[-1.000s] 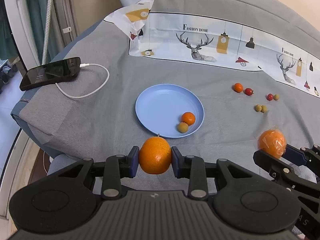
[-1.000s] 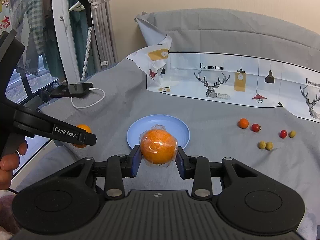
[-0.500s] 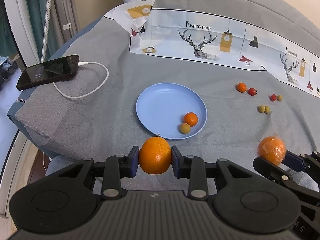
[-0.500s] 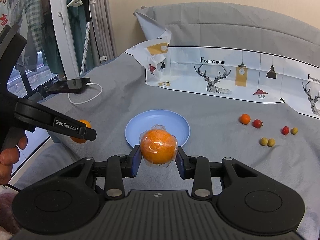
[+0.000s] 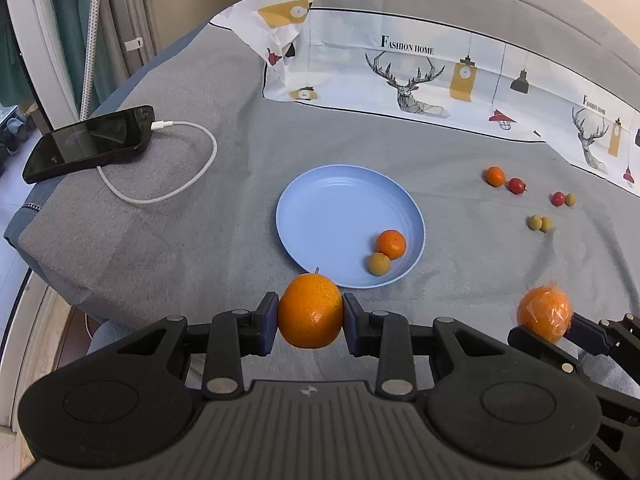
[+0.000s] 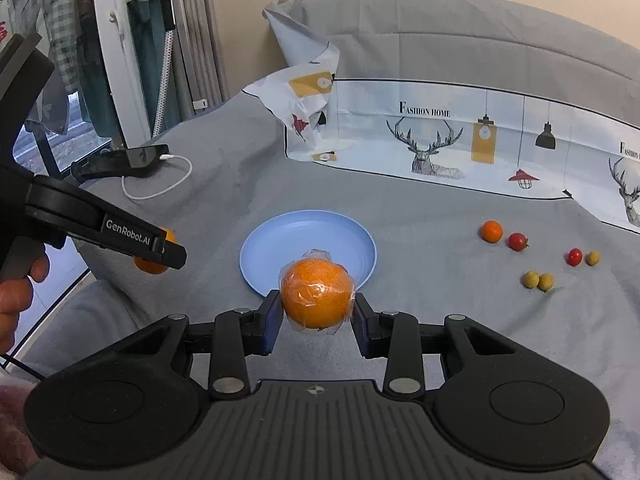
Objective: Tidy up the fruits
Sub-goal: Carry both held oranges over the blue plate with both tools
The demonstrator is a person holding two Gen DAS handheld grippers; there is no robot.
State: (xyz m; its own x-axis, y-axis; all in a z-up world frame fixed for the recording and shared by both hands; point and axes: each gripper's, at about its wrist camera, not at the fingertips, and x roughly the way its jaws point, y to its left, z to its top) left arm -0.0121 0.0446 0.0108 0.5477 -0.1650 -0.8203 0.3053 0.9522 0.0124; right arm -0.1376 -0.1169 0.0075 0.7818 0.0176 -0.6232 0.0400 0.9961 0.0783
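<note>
Two grippers, left clamping an orange and right a wrapped orange, have edged nearer the plate ahead, so placement looks imminent.

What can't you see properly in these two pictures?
- Right wrist view: the bare orange in the left tongs is mostly hidden behind their black finger.
- Right wrist view: the near part of the blue plate, with the two small fruits lying there, is hidden by the wrapped orange in the right tongs.
- Both views: the small yellowish fruits are too small to name.
- Left wrist view: the phone screen is dark.
</note>
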